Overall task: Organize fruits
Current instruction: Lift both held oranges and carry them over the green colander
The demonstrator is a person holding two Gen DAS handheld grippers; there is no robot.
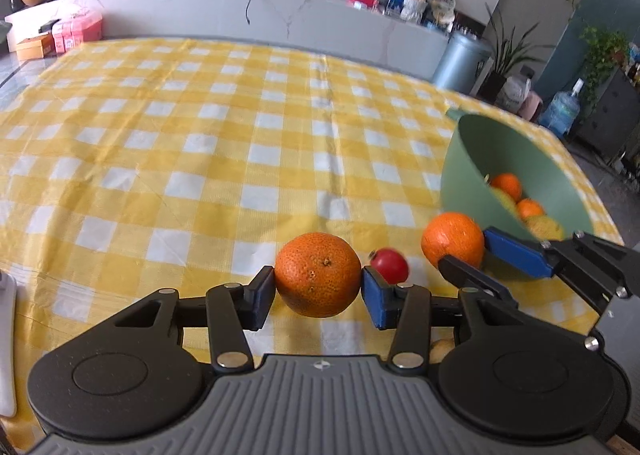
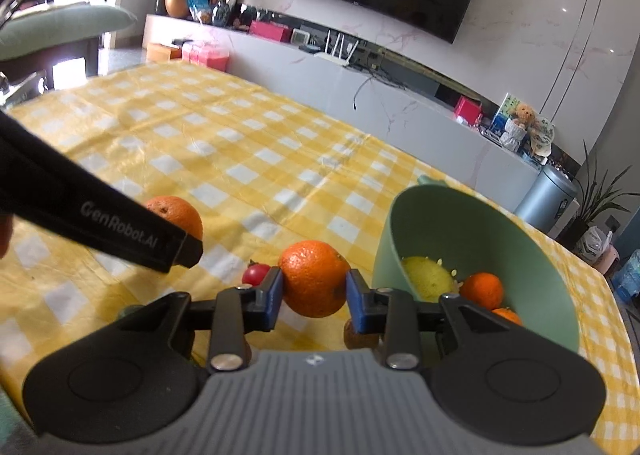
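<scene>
My left gripper (image 1: 318,293) is shut on an orange (image 1: 318,275) held just above the yellow checked tablecloth (image 1: 180,159). My right gripper (image 2: 314,287) is shut on a second orange (image 2: 314,277); in the left wrist view this orange (image 1: 452,239) and the right gripper (image 1: 476,255) show at the right. A small red fruit (image 1: 390,265) lies on the cloth between the two oranges; it also shows in the right wrist view (image 2: 256,274). A green bowl (image 2: 472,223) holds a yellow fruit (image 2: 428,279) and small oranges (image 2: 484,289). The left-held orange (image 2: 176,215) shows behind the left gripper's body.
The bowl (image 1: 464,171) sits near the table's right edge. A brown fruit (image 2: 360,337) lies under my right gripper. A white object (image 1: 6,343) lies at the left edge. A TV cabinet (image 2: 360,95) stands beyond the table.
</scene>
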